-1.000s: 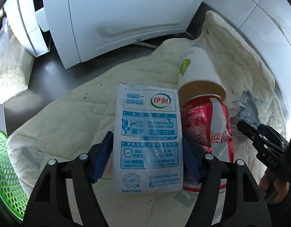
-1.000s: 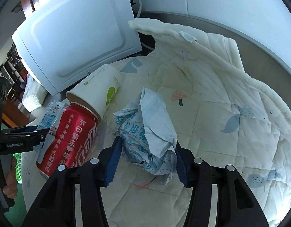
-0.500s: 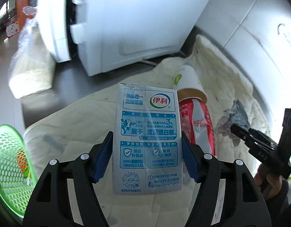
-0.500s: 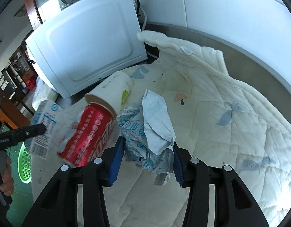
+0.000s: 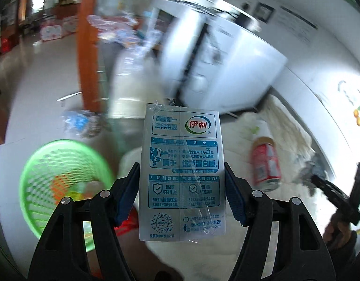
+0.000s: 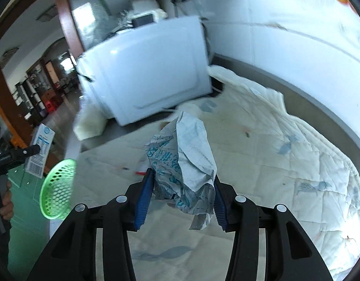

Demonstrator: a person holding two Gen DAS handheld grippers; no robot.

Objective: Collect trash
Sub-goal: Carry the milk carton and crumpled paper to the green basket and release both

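Left gripper (image 5: 182,196) fingers pinch a milk carton (image 5: 182,173) between them; right gripper (image 6: 180,194) fingers pinch crumpled paper (image 6: 182,164) between them.

We see a flattened milk carton (image 5: 182,173) held upright off the desk; crumpled paper (image 6: 183,166) likewise aloft. A red cola can (image 5: 265,166) lies beside a paper cup (image 5: 262,127).

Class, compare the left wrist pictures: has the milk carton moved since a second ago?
Yes. The milk carton, gripped by the left hand-held gripper, has lifted off the quilt, away from the red can, toward the green basket.
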